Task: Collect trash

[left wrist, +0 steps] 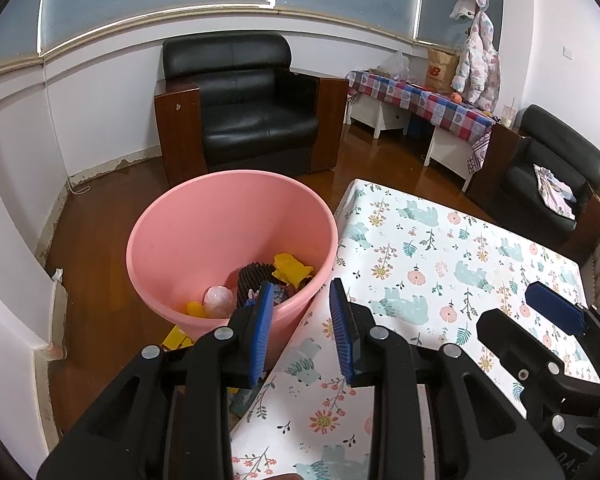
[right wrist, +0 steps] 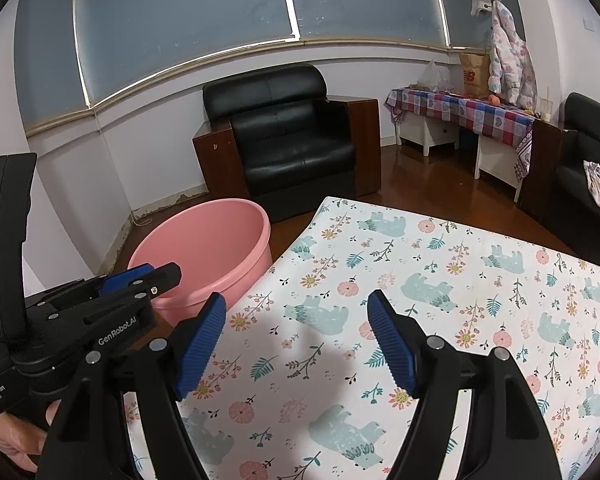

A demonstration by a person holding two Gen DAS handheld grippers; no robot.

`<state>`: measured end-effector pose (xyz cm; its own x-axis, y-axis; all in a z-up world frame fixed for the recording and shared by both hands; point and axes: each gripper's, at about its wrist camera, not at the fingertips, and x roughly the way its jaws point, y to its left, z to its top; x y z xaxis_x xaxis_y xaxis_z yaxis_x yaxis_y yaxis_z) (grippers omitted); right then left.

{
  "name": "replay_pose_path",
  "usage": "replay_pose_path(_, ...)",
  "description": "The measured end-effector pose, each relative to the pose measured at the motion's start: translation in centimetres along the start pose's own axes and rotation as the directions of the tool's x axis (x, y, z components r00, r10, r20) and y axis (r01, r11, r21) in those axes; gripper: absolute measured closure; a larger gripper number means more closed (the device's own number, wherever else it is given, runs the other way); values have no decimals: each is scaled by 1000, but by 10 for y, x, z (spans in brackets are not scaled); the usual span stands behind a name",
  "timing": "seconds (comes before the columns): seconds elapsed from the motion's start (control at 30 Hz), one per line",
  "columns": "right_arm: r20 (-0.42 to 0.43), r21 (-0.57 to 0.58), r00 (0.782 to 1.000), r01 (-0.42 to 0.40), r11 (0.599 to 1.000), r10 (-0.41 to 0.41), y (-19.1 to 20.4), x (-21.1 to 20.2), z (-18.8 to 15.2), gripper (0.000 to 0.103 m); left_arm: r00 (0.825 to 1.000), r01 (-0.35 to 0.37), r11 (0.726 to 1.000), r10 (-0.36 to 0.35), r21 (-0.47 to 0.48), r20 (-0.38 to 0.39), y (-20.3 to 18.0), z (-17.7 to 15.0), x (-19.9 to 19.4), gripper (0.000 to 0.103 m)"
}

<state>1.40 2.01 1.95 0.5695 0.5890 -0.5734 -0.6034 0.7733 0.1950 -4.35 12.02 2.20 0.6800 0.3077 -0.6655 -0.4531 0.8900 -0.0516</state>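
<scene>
Since nothing but the flowered cloth shows on the surface [right wrist: 440, 264] in either wrist view, the collecting looks close to done, or done, as far as can be judged from here. The trash [left wrist: 260, 284] lies at the bottom of the pink bucket [left wrist: 204, 216], which stands on the wooden floor [left wrist: 100, 232] just beside the surface's near corner.

That trash is a small mixed heap: a crumpled yellow paper [left wrist: 292, 270], a dark ridged piece [left wrist: 254, 278], a pale pink crumpled ball [left wrist: 219, 299] and a small orange bit [left wrist: 194, 307], with something patterned partly hidden behind the jaw (too covered to name). It fills only the bucket's base, well below the rim.

One thing may be left: a yellow scrap [left wrist: 176, 338] lies on the floor at the bucket's foot, partly behind the left gripper, and whether it counts as trash cannot be told.

Both tools are empty. The left gripper [left wrist: 300, 328] hovers over the bucket's near rim with its jaws parted and nothing between them. The right gripper [right wrist: 296, 340] is over the surface, jaws spread wide, also holding nothing. A hand [right wrist: 16, 436] shows at the left tool's handle.
</scene>
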Motion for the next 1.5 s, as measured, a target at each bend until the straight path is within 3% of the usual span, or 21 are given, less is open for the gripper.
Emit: replay_pose_path(1.5, -2, -2, 1000, -2, 1000, 2, 1, 0, 0, 31, 1000, -4, 1000, 4, 4, 2, -4, -2, -1, 74)
